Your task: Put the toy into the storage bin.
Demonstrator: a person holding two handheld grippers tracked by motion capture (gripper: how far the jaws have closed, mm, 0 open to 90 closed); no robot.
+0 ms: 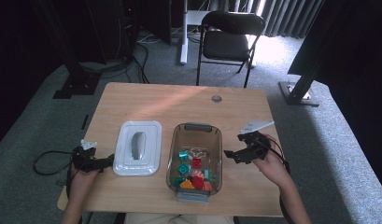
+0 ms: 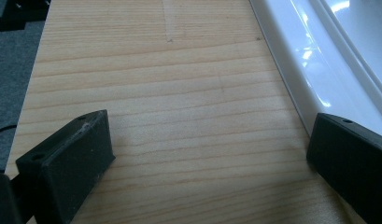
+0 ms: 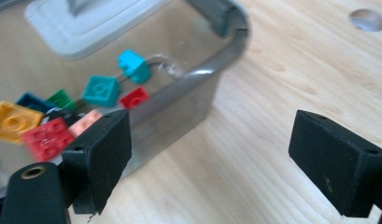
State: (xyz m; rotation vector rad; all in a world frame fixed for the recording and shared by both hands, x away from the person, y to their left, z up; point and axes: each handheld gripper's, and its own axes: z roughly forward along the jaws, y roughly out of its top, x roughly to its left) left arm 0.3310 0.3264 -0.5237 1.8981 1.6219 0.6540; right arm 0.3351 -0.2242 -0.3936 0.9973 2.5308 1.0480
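Jaws of right gripper (image 3: 212, 158) spread, empty; clear plastic bin (image 3: 198, 77) of coloured toy bricks (image 3: 101, 91) beside its left jaw, cropped. Left gripper (image 2: 209, 154) jaws spread, white lid (image 2: 319, 60) edge cropped.

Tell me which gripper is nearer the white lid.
Left. The left gripper sits right at the white lid, by its near left edge, jaws open. The right gripper is beyond the clear bin, on the bin's far side from the lid, jaws open.
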